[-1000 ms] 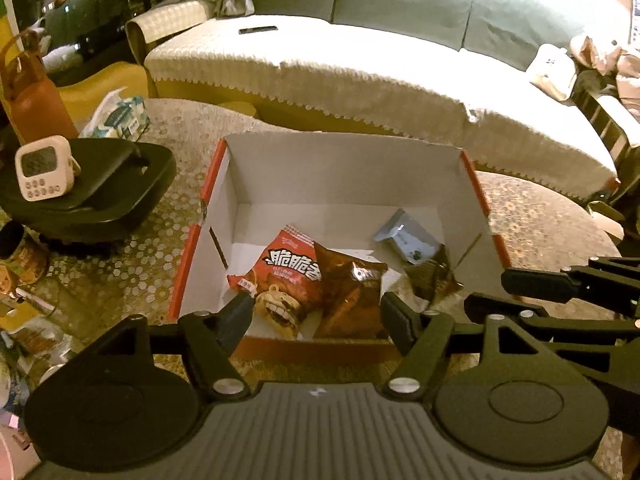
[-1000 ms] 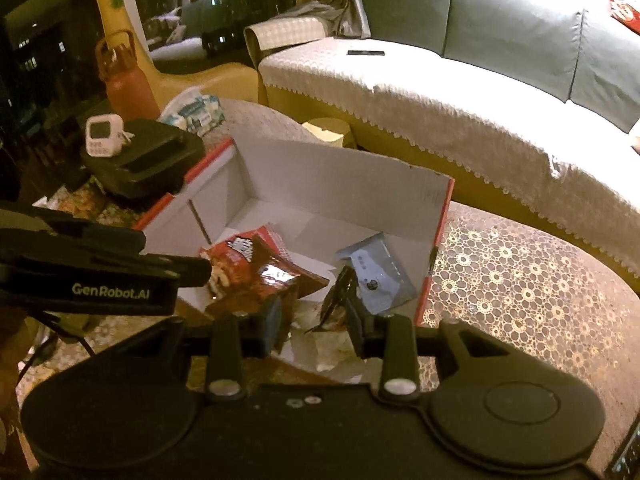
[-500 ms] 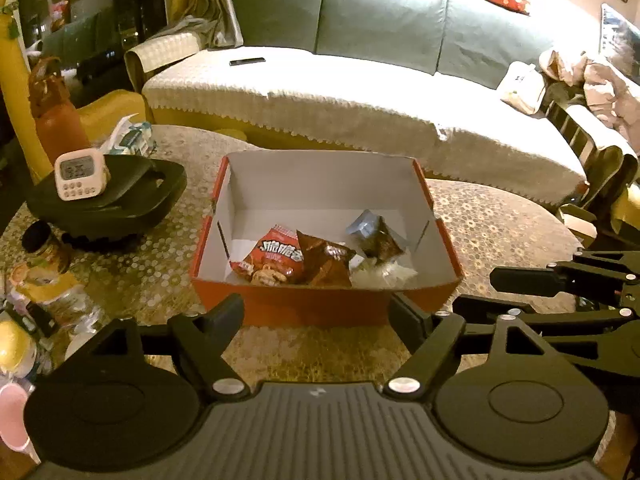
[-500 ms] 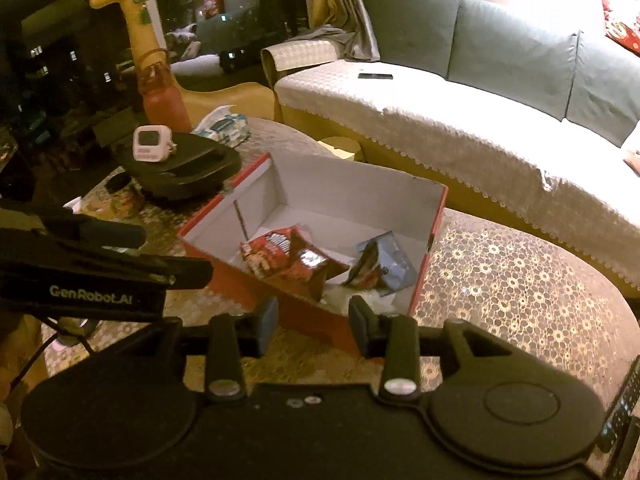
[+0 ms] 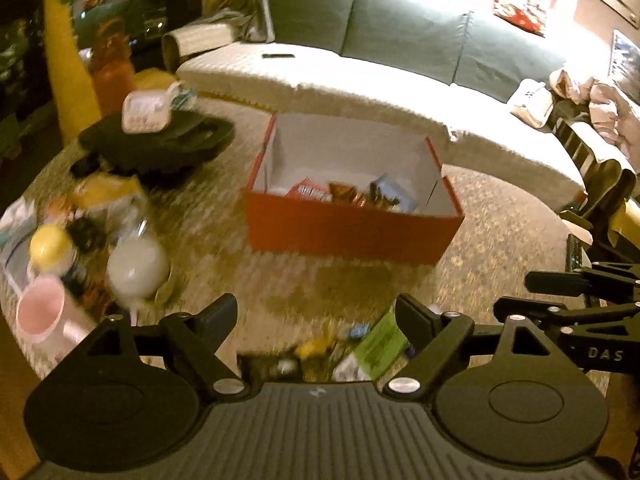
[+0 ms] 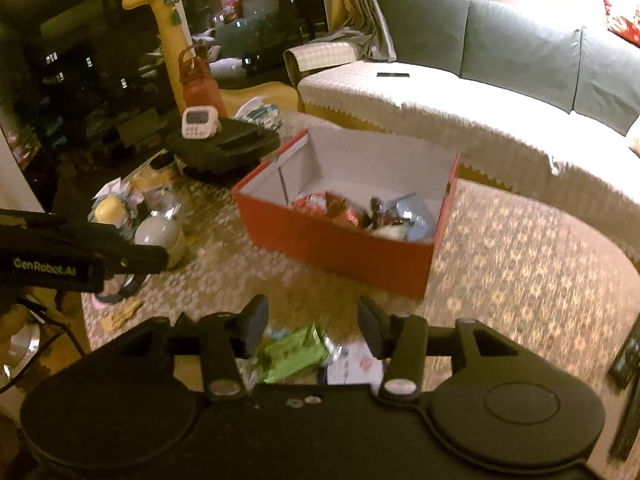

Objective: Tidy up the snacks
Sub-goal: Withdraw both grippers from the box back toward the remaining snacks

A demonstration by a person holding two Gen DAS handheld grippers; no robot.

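A red cardboard box [image 5: 348, 232] with a white inside stands on the patterned round table; it also shows in the right wrist view [image 6: 340, 242]. Several snack packets lie in it, a red one [image 5: 310, 192] and a blue-grey one [image 5: 394, 194] among them. My left gripper [image 5: 316, 312] is open and empty, well back from the box. My right gripper [image 6: 312, 318] is open and empty too. A green snack packet [image 6: 292, 354] and a white packet [image 6: 354, 366] lie on the table just under the right fingers. The green packet also shows in the left wrist view [image 5: 378, 346].
A black stand [image 5: 160, 146] with a white timer [image 5: 146, 114] sits left of the box. Bottles, a pink cup [image 5: 44, 316] and a pale round jar [image 5: 138, 266] crowd the table's left side. A sofa [image 5: 360, 80] runs behind. A remote [image 6: 626, 356] lies at the right edge.
Both grippers have pulled back and away from the box, which now looks smaller and farther. Loose packets near the table's front edge have come into view under the fingers.
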